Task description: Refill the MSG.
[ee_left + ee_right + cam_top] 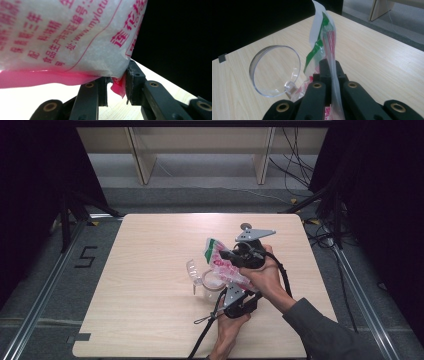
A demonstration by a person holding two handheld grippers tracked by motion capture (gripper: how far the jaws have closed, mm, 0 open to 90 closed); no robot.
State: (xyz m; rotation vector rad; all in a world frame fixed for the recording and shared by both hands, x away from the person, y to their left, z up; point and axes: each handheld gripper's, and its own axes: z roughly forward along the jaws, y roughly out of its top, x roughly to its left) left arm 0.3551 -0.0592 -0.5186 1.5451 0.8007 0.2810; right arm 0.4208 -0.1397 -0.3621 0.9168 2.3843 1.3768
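Note:
A plastic bag point(218, 259) of white grains, printed in pink with a green top, hangs tilted above the table between my two grippers. My right gripper point(227, 255) is shut on the thin film near the bag's top point(323, 35), which rises between its jaws point(331, 65). From below, my left gripper point(231, 289) pinches the bag's pink bottom corner point(119, 87), with the full bag point(75, 37) bulging above its jaws point(117, 76). A clear round plastic container point(199, 276) lies on the table just left of the bag, and it stands beyond the right gripper's jaws point(275, 72).
The light wooden table point(150, 320) has bare surface on its left half and far side. Cables point(205, 330) trail from the grippers toward the near edge. Dark curtains and stands flank the table, with shelving behind.

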